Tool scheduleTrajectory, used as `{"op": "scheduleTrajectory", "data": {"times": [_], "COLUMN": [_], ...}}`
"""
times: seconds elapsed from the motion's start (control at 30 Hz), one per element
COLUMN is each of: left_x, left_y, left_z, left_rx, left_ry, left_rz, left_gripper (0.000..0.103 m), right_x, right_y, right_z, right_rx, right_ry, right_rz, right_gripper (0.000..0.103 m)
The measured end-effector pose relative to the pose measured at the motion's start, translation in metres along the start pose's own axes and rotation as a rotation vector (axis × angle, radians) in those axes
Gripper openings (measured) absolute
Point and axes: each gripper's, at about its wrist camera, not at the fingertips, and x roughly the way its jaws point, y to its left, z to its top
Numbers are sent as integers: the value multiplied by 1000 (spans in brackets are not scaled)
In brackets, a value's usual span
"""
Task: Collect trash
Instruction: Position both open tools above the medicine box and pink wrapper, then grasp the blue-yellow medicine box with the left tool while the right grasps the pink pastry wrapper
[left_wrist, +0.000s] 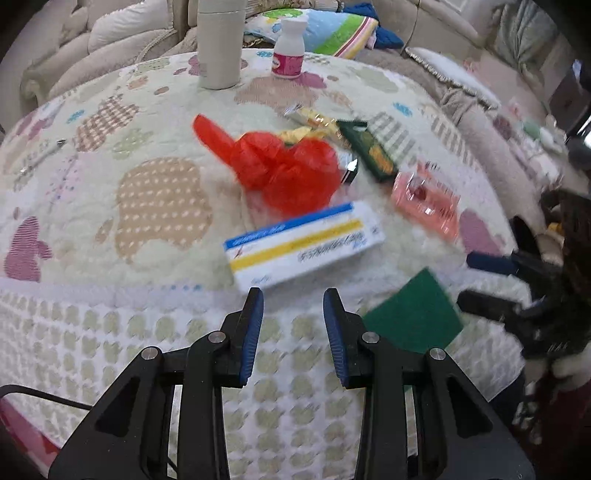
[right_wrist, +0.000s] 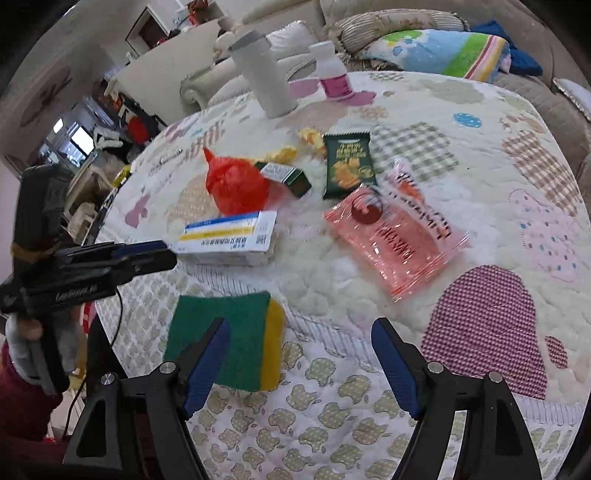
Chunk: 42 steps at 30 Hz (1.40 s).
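Note:
Trash lies on a quilted table cover (left_wrist: 92, 236). A white box with blue and yellow stripes (left_wrist: 303, 243) lies just ahead of my open, empty left gripper (left_wrist: 293, 295); it also shows in the right wrist view (right_wrist: 229, 232). Behind it are a crumpled red plastic bag (left_wrist: 284, 166) (right_wrist: 236, 181), a dark green snack packet (right_wrist: 349, 166), a small green box (right_wrist: 288, 175), yellow wrappers (right_wrist: 310, 138) and a pink clear wrapper (right_wrist: 399, 236) (left_wrist: 424, 199). My right gripper (right_wrist: 299, 328) is open and empty above the near edge, by a green and yellow sponge (right_wrist: 229, 339) (left_wrist: 413, 310).
A tall white tumbler (left_wrist: 219, 44) (right_wrist: 266, 77) and a white bottle with a pink label (left_wrist: 290, 50) (right_wrist: 332, 74) stand at the table's far side. Sofas with cushions and a colourful blanket (right_wrist: 443, 51) surround the table. The left gripper shows at the left of the right wrist view (right_wrist: 162, 251).

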Motion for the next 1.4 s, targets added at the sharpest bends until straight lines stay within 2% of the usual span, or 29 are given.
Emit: {"op": "scheduleTrajectory", "data": {"times": [0.13, 0.3, 0.37, 0.5, 0.63, 0.67, 0.73, 0.77, 0.8, 0.93, 1.07, 1.13, 1.27, 1.33, 1.4], "left_x": [-2, -4, -2, 17, 31, 33, 39, 42, 44, 54, 67, 74, 75, 74, 74], "left_y": [15, 14, 9, -1, -9, -9, -10, -10, -11, -17, -26, -30, -30, -28, -25], "left_z": [-4, 3, 12, 27, 35, 36, 38, 38, 38, 47, 45, 43, 44, 45, 47], "left_rx": [-46, -66, -16, 101, 271, 299, 348, 373, 395, 462, 507, 521, 477, 439, 391], "left_ry": [3, -23, -46, -20, -31, -25, 0, 19, 25, 39, 59, 77, 57, 66, 75], "left_rz": [1, -48, -49, -102, -50, -54, -83, -102, -112, -61, -46, -35, -17, -32, -50], "left_gripper": [31, 32, 32, 32, 33, 35, 50, 62, 66, 66, 66, 66, 66, 65, 59], "right_x": [3, 3, 1, -4, -10, -10, -8, -6, -3, 15, 39, 49, 50, 47, 45], "right_y": [5, 7, 4, -7, -18, -21, -27, -29, -31, -38, -44, -48, -51, -53, -53], "right_z": [-1, 0, 1, 6, 17, 20, 28, 32, 37, 53, 63, 64, 63, 61, 59], "right_rx": [-1, 2, 10, 25, 18, 11, -26, -44, -69, -139, -213, -236, -251, -241, -236], "right_ry": [17, 8, 2, -14, -37, -42, -52, -55, -54, -24, 48, 85, 68, 49, 29], "right_rz": [59, 16, 4, -39, -82, -98, -142, -156, -170, -202, -230, -239, -250, -243, -262], "right_gripper": [77, 77, 77, 77, 78, 79, 81, 83, 83, 85, 85, 86, 86, 86, 78]}}
